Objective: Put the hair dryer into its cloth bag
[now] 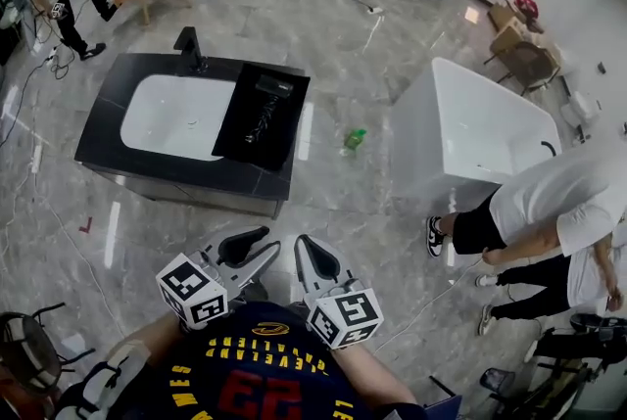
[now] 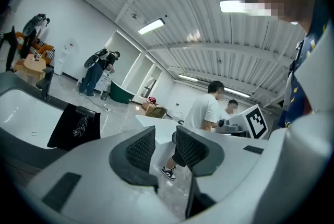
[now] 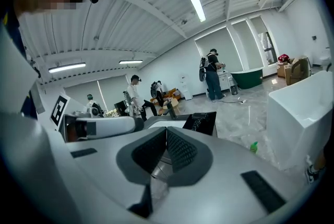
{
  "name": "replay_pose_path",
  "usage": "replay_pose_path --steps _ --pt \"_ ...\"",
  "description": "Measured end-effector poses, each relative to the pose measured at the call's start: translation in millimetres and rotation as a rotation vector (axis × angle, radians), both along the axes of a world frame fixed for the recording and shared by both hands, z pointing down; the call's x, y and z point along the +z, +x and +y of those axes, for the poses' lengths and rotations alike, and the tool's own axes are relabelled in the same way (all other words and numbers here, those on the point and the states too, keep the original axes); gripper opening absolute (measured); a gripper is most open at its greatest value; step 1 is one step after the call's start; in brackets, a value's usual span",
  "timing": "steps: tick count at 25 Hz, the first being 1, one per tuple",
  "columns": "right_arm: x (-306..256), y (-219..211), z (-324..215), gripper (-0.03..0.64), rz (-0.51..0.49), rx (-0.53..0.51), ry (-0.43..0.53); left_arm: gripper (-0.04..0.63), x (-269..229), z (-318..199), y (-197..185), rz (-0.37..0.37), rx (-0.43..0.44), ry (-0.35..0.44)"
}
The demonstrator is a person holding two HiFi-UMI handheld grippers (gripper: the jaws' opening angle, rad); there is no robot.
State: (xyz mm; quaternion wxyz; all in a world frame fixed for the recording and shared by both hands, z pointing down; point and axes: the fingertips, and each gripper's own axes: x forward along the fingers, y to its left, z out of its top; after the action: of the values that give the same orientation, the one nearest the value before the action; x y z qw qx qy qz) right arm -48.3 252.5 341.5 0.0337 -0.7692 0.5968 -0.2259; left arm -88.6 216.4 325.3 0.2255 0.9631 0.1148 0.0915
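Sink counter — dark hair dryer barely distinguishable.

Bright, even light everywhere: strip lights glow along the ceiling in both gripper views, one panel is blown out to pure white, and the glossy floor throws back pale streaks of glare, strongest just beside the counter. Shadows are soft and faint. Both gripper views bow hard and fall off into a black round rim, with the left gripper and right gripper looming a touch soft up close, while the head view is crisp at centre and curves at its edges.
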Motion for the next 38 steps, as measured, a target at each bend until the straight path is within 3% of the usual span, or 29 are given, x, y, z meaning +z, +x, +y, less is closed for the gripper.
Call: replay_pose_path --steps 11,13,17,23,32,38 --pt "11 20 -53 0.008 -0.011 -0.006 -0.063 0.125 8 -49 22 0.013 0.030 -0.049" --pt "17 26 -58 0.008 -0.029 -0.004 -0.066 0.002 12 -55 23 0.016 0.020 -0.046" --pt "19 40 -76 0.008 -0.049 -0.034 -0.048 0.002 10 -72 34 0.003 -0.011 -0.020" --pt "11 72 -111 0.008 -0.043 -0.132 0.003 0.002 5 -103 64 -0.012 -0.117 0.034" --pt "12 164 -132 0.008 -0.071 -0.170 0.047 0.002 8 -135 143 -0.024 -0.249 0.046" --pt "18 202 -150 0.008 -0.122 -0.227 0.058 0.002 13 -174 167 -0.056 -0.395 0.088"
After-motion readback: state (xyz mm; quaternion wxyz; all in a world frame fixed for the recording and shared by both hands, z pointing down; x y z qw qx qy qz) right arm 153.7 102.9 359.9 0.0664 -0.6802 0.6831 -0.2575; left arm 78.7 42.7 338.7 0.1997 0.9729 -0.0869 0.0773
